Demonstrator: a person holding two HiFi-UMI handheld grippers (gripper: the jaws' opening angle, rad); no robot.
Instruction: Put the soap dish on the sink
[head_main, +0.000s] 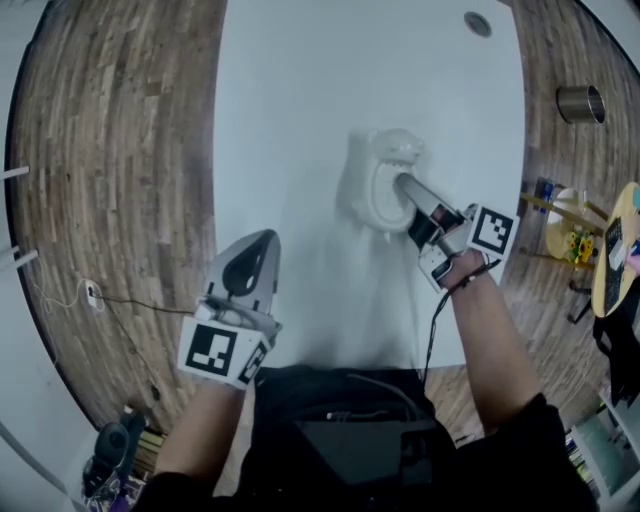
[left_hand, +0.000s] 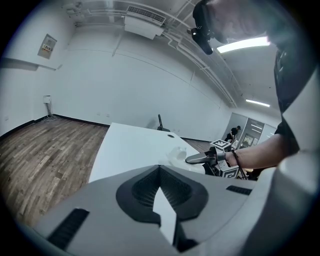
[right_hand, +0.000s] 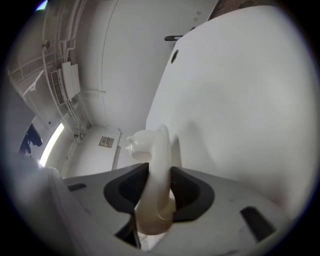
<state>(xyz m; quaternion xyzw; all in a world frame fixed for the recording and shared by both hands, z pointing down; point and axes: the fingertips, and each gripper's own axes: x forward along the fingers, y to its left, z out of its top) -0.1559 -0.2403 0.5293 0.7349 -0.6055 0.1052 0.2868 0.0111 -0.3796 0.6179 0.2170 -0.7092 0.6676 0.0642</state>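
The white soap dish (head_main: 375, 178), with a small moulded figure at its far end, is over the middle of the white tabletop (head_main: 300, 120). My right gripper (head_main: 405, 190) is shut on its near rim. In the right gripper view the dish (right_hand: 156, 165) stands on edge between the two dark pads. Whether it touches the table I cannot tell. My left gripper (head_main: 258, 245) is near the table's front edge at the left, shut, with nothing in it. The left gripper view shows the dish (left_hand: 176, 154) and the right gripper (left_hand: 200, 158) off to the right.
A small round hole (head_main: 477, 23) sits in the tabletop at the far end. A metal cup (head_main: 580, 103) stands on the wooden floor (head_main: 110, 180) to the right. Yellow items (head_main: 575, 240) lie by the right edge. A thin cable (head_main: 130, 300) runs over the floor on the left.
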